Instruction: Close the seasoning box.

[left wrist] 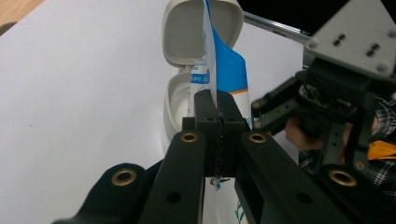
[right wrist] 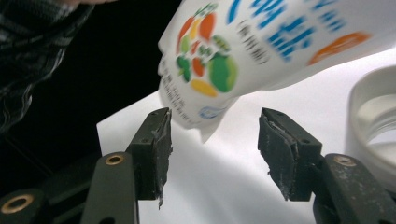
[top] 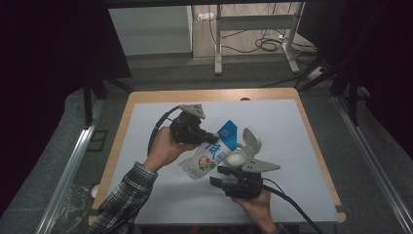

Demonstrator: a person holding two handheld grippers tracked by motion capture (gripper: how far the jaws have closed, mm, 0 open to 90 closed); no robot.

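The left gripper [left wrist: 219, 112] has its jaws clamped tight on the upper edge of a white plastic pouch with blue lettering and a fruit picture [top: 210, 157], holding it tilted up off the pale blue table mat [top: 292, 126]. In the high view the pouch's blue top corner points toward the open white hinged-lid plastic container [top: 245, 148] sitting just beside it (lid flipped right up). The right gripper [right wrist: 214, 154] has its jaws standing apart with nothing pinched; the pouch's bottom corner hangs just above the gap, and I can't tell whether it touches the left jaw.
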